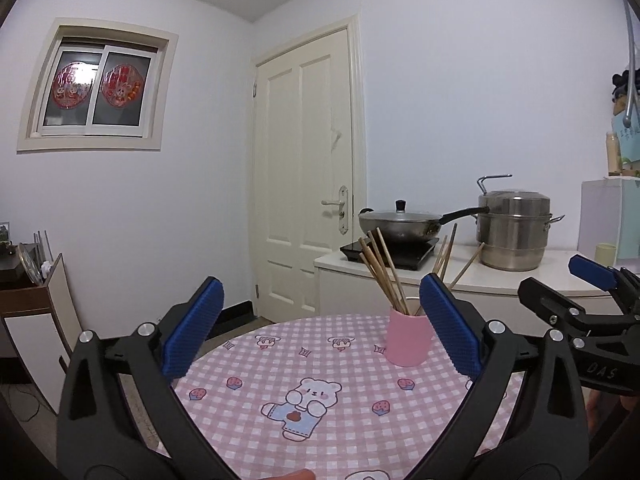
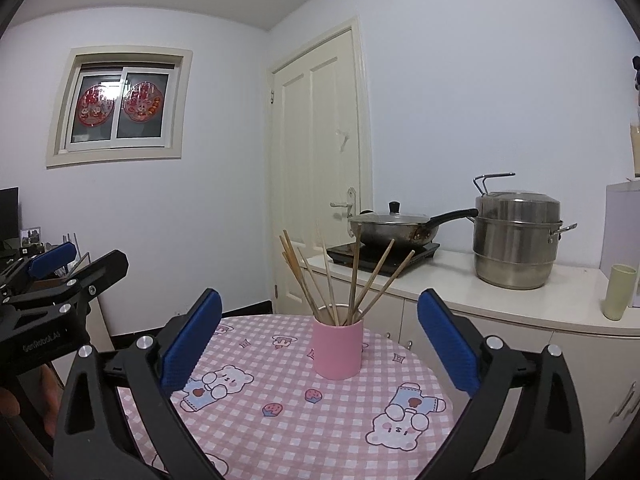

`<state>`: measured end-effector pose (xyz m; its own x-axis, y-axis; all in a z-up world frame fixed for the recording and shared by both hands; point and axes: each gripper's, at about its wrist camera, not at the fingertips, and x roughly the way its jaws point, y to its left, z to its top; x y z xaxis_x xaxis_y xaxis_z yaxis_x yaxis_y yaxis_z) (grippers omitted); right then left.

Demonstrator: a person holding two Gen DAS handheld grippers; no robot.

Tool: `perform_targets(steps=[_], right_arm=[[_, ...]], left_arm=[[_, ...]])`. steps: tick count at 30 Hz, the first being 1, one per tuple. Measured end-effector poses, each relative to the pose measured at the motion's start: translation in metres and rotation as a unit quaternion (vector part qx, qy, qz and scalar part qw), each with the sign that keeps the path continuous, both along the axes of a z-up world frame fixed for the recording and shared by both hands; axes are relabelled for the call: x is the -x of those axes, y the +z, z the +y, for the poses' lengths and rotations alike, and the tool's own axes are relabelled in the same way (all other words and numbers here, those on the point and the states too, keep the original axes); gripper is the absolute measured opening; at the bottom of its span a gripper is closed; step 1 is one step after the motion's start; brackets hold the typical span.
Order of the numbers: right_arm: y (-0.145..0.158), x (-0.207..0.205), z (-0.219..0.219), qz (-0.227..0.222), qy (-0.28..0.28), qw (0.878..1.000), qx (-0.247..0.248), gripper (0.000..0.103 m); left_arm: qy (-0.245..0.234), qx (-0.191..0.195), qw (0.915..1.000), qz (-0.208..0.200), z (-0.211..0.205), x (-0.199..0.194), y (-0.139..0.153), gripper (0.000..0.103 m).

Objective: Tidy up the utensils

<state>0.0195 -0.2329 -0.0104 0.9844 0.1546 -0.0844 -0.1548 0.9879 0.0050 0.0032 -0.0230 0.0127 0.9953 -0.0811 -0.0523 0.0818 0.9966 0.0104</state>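
Nearest the left wrist camera, the left tongs (image 1: 320, 328) stand spread wide, blue pads far apart, with nothing between them but bare cloth. Beside them at the right edge of that view the right tongs (image 1: 560, 280) show side-on. From the right wrist camera, the right tongs (image 2: 320, 332) are likewise gaping and grip nothing; the left tongs (image 2: 76, 264) show at the left edge, with part of a hand (image 2: 24, 400) below them.

Under both tongs lies a round worktop (image 2: 280, 432) covered in a pink checked cloth with bears and strawberries. Toward its far edge a pink cup (image 2: 337, 350) stands upright, apart from every pad. In the left view the cup (image 1: 408, 340) sits just left of the right-hand pad, partly hidden behind it. Chopsticks (image 2: 352, 280) stand in the cup, fanned out and leaning to both sides; in the left view the chopsticks (image 1: 384, 276) lean mostly left, with a few showing past the pad.

Beyond the worktop, a pale counter (image 2: 460, 280) carries a black hob (image 2: 384, 256) with a lidded wok (image 2: 394, 226) on it, a steel steamer pot (image 2: 516, 240) to its right, and a pale green tumbler (image 2: 619, 292) near the right edge. Behind them are a cream door (image 2: 320, 160) and, on the left wall, a window (image 2: 120, 106) with red decorations.
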Motion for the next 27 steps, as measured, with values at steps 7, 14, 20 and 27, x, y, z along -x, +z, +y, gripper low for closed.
perform_targets(steps=[7,14,20,27], right_arm=[[-0.0005,0.0070,0.0030,-0.008,-0.005,1.000,0.009,0.095],[-0.0037,0.0055,0.0057,-0.005,-0.007,1.000,0.014,0.095],[-0.0056,0.0044,0.0078,-0.001,-0.005,1.000,0.017,0.095],[-0.0072,0.0053,0.0093,0.000,-0.005,1.000,0.019,0.095]], left_arm=[[0.003,0.014,0.9999,0.001,0.0062,0.0036,-0.0039,0.096],[0.015,0.003,0.9999,-0.006,0.0044,0.0061,-0.0065,0.097],[0.022,-0.001,0.9997,-0.008,0.0046,0.0064,-0.0069,0.097],[0.023,-0.003,0.9997,-0.008,0.0050,0.0064,-0.0078,0.097]])
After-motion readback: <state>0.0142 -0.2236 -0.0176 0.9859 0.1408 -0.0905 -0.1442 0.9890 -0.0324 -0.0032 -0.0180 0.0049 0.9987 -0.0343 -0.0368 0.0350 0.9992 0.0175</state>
